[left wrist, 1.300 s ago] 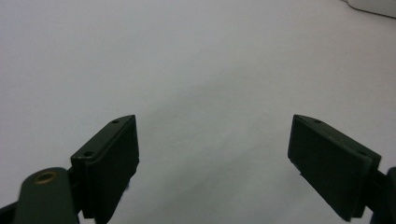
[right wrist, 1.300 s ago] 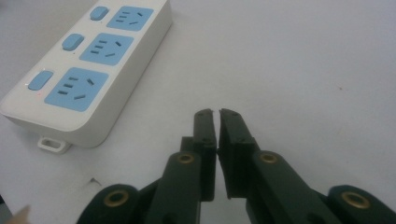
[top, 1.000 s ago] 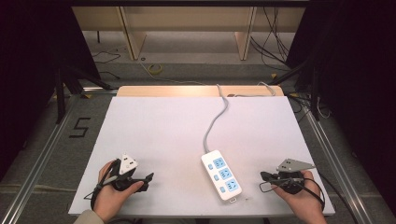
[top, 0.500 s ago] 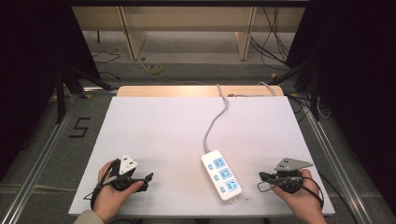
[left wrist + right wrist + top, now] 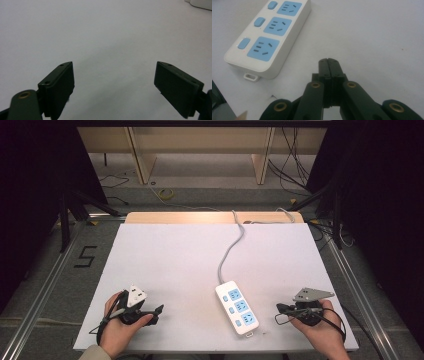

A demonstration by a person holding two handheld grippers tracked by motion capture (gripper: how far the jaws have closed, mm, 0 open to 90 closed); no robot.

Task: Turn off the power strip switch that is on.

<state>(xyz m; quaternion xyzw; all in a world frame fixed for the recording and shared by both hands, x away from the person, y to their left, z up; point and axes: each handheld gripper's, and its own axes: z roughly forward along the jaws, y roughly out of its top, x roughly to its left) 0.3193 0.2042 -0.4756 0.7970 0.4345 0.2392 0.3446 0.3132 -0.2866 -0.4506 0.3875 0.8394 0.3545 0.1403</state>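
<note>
High view shows the power strip lying on the white table near its front edge — between both grippers, touching neither. Left gripper has its jaws spread wide, holding nothing; right gripper has its jaws pressed together, empty.

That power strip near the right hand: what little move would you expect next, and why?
Probably the right gripper eases toward the power strip, perhaps to press one of its blue switches. Its jaws are shut with nothing between them and end just short of the strip's near end. The left gripper is open over bare table, farther off.
</note>
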